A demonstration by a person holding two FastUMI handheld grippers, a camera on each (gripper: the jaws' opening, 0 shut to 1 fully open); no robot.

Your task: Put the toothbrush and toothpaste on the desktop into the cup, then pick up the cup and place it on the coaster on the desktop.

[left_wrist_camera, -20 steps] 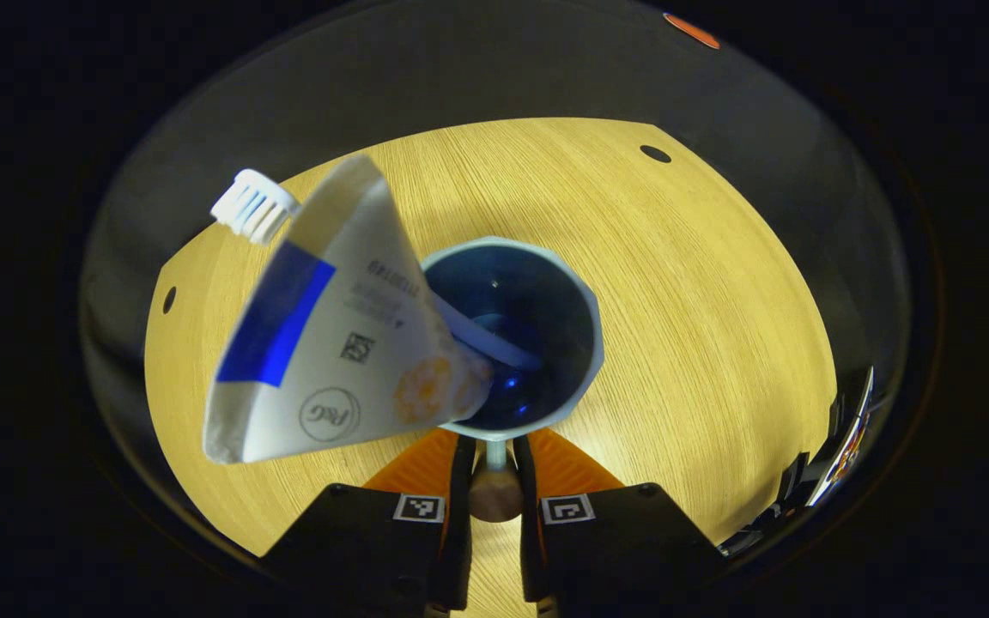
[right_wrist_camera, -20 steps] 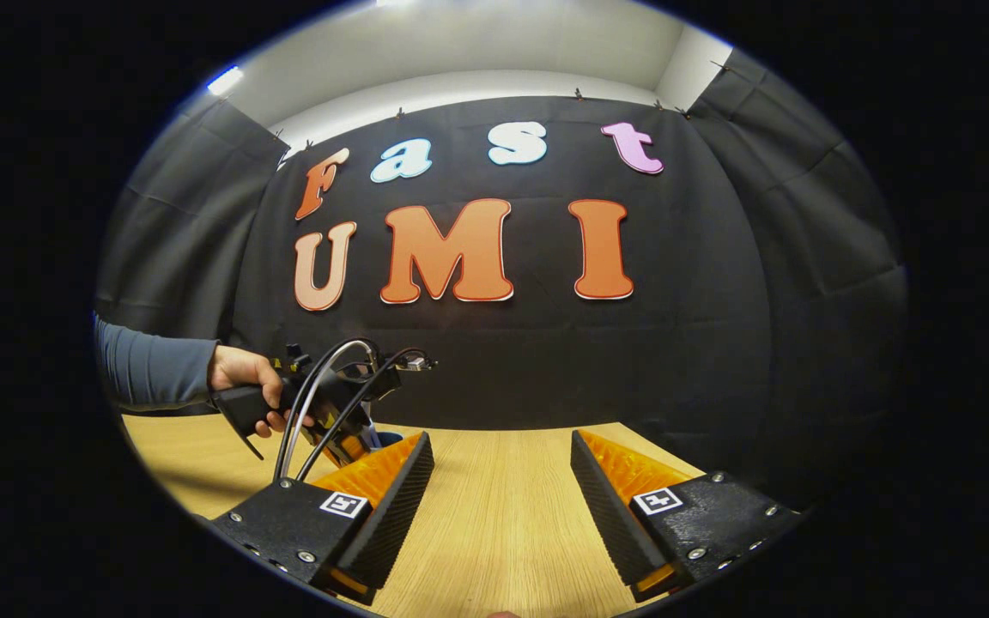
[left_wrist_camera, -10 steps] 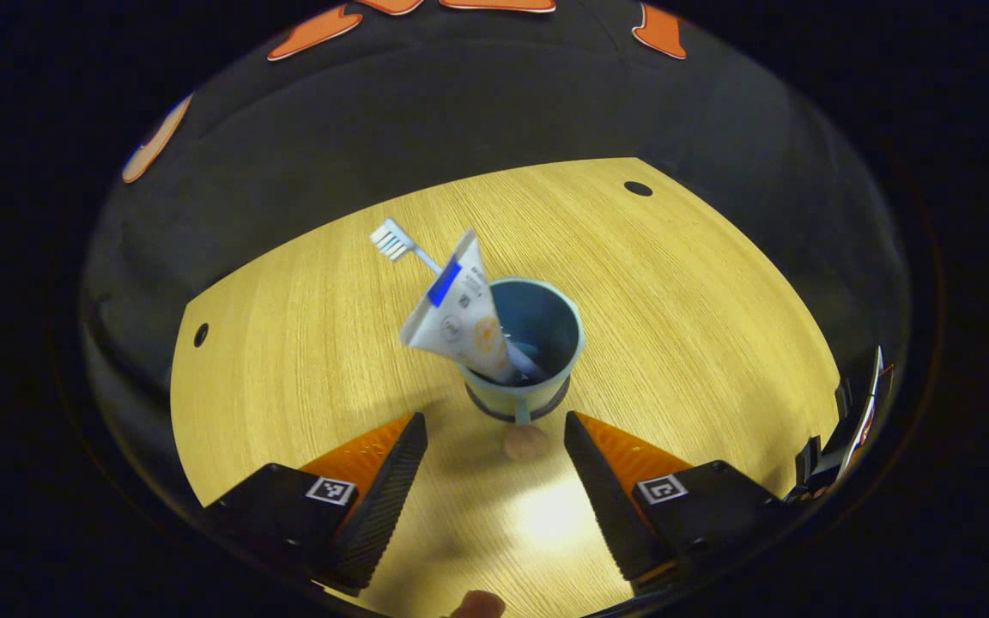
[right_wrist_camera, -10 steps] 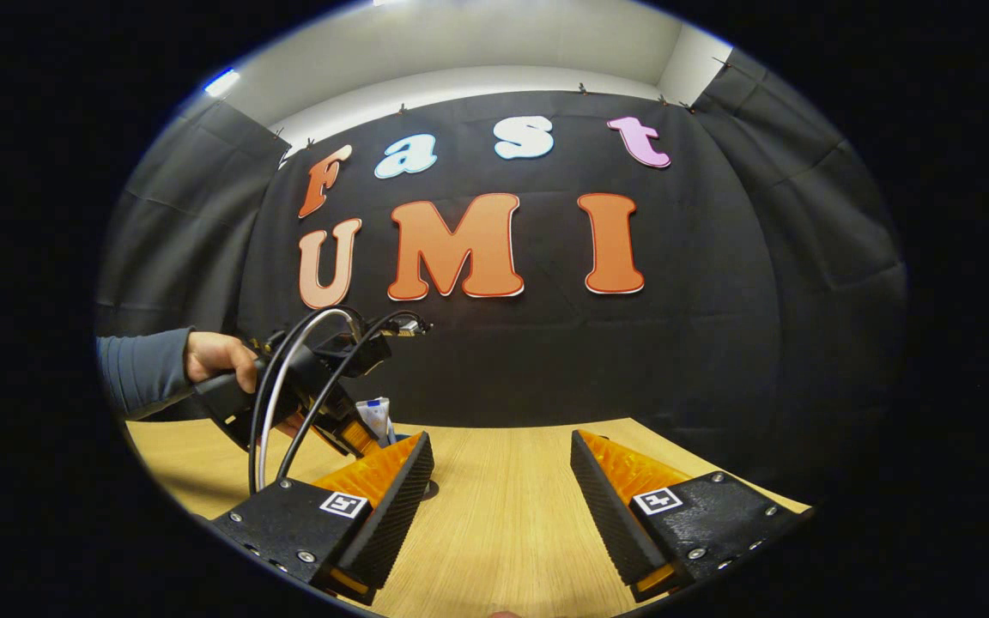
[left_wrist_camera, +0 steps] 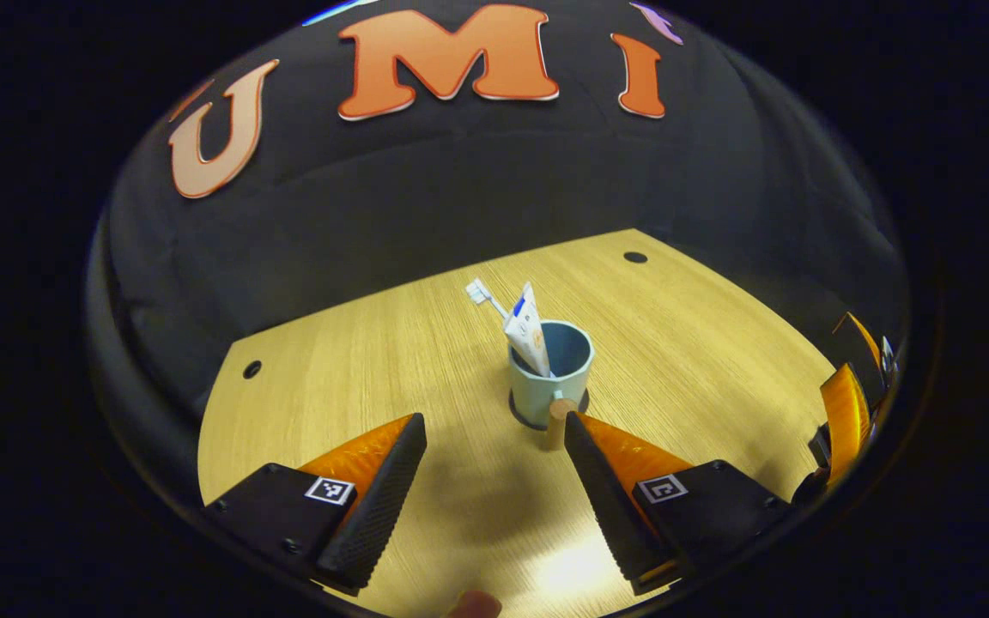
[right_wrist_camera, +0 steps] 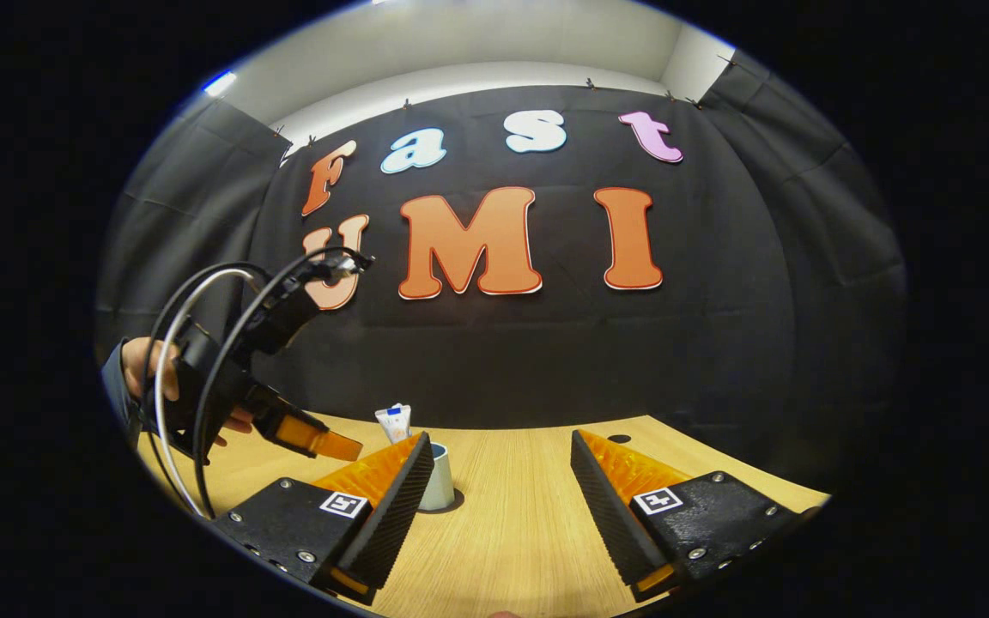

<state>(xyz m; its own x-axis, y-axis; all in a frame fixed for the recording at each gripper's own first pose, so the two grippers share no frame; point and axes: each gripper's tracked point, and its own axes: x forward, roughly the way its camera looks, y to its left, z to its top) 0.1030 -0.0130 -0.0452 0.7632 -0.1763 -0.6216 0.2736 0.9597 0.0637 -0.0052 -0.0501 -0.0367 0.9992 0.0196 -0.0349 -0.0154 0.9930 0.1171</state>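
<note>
A pale blue cup (left_wrist_camera: pixel 550 378) stands upright on a dark round coaster (left_wrist_camera: pixel 518 415) in the middle of the wooden desktop (left_wrist_camera: pixel 374 378). Inside it lean a white toothbrush (left_wrist_camera: pixel 479 293) and a white toothpaste tube (left_wrist_camera: pixel 525 328). The cup's handle (left_wrist_camera: pixel 558 418) points toward my left gripper (left_wrist_camera: pixel 492 427), which hangs open, back from the cup and touching nothing. In the right gripper view my right gripper (right_wrist_camera: pixel 499 445) is open and empty above the desktop. Behind its left finger, the cup (right_wrist_camera: pixel 440 481) and the tube (right_wrist_camera: pixel 393 421) show partly. The left gripper (right_wrist_camera: pixel 310 435) is off to the left.
Two small round holes (left_wrist_camera: pixel 635 257) (left_wrist_camera: pixel 251 370) sit in the desktop near its far corners. The black cloth wall closes off the far side. A person's hand (right_wrist_camera: pixel 144 369) holds the left gripper, with looping cables (right_wrist_camera: pixel 203 343) above it.
My left gripper, shut on the cup's handle a second ago, has opened and drawn back and upward. The cup stays standing on the coaster. The right gripper has hardly moved.
</note>
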